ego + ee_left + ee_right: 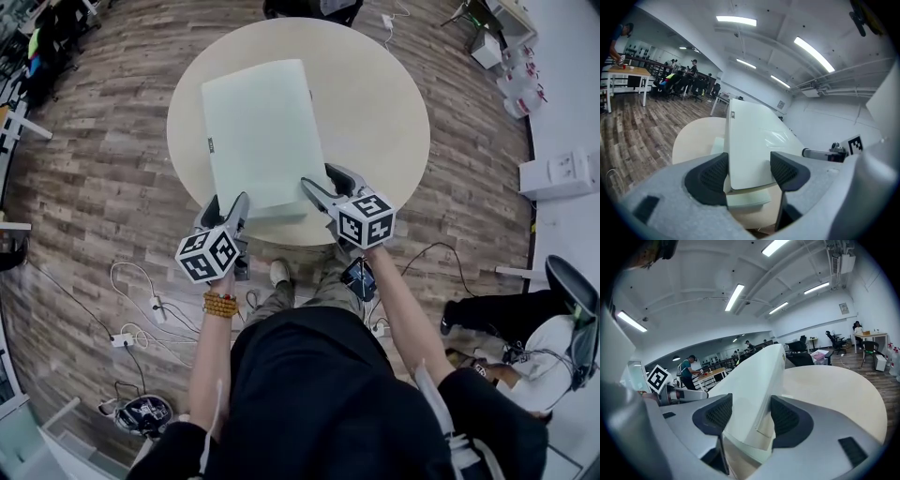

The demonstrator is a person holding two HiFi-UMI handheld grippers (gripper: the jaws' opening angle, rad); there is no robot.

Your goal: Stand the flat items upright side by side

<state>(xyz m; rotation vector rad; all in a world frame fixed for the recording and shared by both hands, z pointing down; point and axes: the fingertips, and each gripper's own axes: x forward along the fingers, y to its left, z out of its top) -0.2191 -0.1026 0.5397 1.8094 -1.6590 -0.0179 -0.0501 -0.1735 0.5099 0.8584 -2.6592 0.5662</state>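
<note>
The pale green panel (258, 131) sits slanted over the round table (380, 103), with its near edge toward the table's near rim. Its underside is hidden, and it cannot be told whether its far edge rests on the table. A second flat item (745, 199) shows only as a sliver beneath the panel's near edge. The left gripper (749, 168) has its jaws spread wide, and both pads press the panel's near left corner. The right gripper (749, 416), just as wide, clamps the near right corner. Both forearms reach forward from the table's near side, angled slightly down, with a bead bracelet (220, 304) on the left wrist.
</note>
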